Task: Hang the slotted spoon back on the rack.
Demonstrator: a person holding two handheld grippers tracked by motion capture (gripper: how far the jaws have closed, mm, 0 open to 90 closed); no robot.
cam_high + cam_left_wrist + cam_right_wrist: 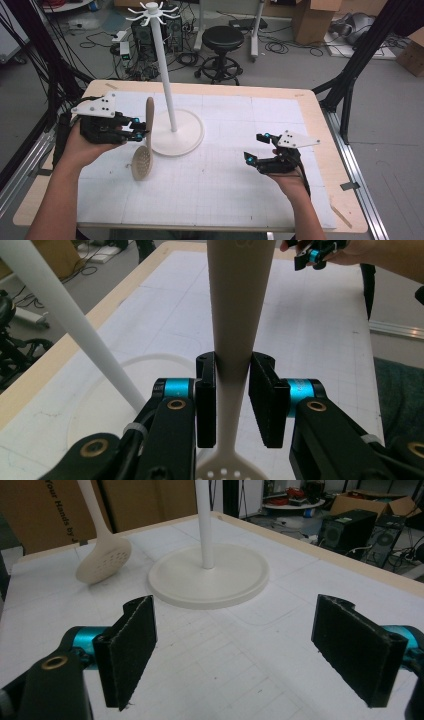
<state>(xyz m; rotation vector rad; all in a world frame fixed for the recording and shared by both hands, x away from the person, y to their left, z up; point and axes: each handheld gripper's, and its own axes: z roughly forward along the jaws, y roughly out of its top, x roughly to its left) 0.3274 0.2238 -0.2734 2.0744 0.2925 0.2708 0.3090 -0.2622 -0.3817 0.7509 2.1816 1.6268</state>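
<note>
Two tongs, one job: my left gripper (pixel 136 131) clamps the slotted spoon (pixel 143 152) by its handle, bowl hanging low, just left of the hook stand (pixel 167 90), ready for hanging. My right gripper (pixel 260 146) waits wide open and empty, near right.

left gripper (pixel 232 405) | jaws clamp slotted spoon (pixel 235 315) handle | stand pole (pixel 75 325) left

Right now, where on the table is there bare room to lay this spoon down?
Free: the white mat between the left gripper and right gripper, nearer the person than the stand's base. Crowded: beside the base, where the slotted spoon hangs.
</note>
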